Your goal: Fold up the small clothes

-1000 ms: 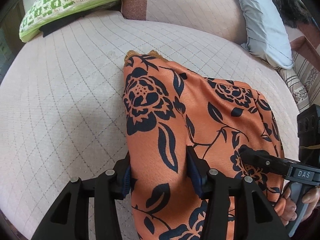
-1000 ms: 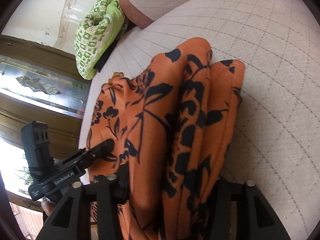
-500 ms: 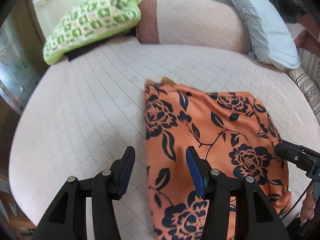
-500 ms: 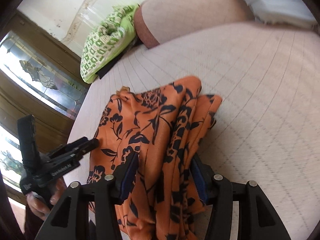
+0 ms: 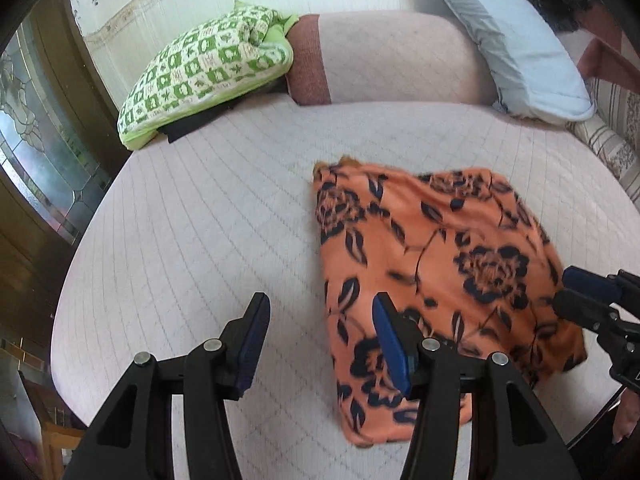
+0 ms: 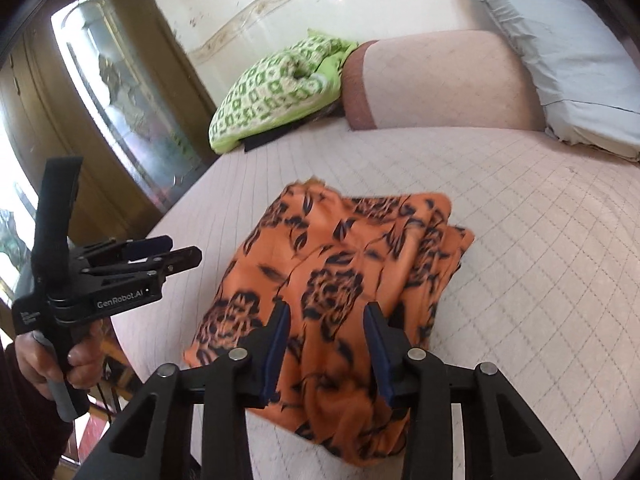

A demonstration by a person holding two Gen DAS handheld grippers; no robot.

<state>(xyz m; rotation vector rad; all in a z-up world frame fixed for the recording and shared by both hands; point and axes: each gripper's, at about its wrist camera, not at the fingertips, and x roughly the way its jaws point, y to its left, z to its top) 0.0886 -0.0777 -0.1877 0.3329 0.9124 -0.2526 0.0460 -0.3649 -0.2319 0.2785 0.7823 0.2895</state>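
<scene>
An orange garment with a dark flower print [image 5: 432, 264] lies folded in a rough square on the pale quilted bed [image 5: 208, 216]; it also shows in the right wrist view [image 6: 340, 292]. My left gripper [image 5: 318, 338] is open and empty, raised above the bed at the garment's left edge, apart from it. It also shows in the right wrist view [image 6: 180, 254], to the left of the garment. My right gripper [image 6: 325, 346] is open and empty above the garment's near edge. Its fingertips show at the right edge of the left wrist view [image 5: 576, 292].
A green and white checked pillow [image 5: 212, 68] lies at the back left on a dark cloth. A pale bolster [image 5: 400, 60] and a grey-blue pillow [image 5: 520, 44] are at the back. A wooden cabinet with glass doors [image 6: 120, 92] stands left of the bed.
Both grippers have opened, let go of the orange garment and drawn back and up from it. The garment now lies flat and folded on the bed.
</scene>
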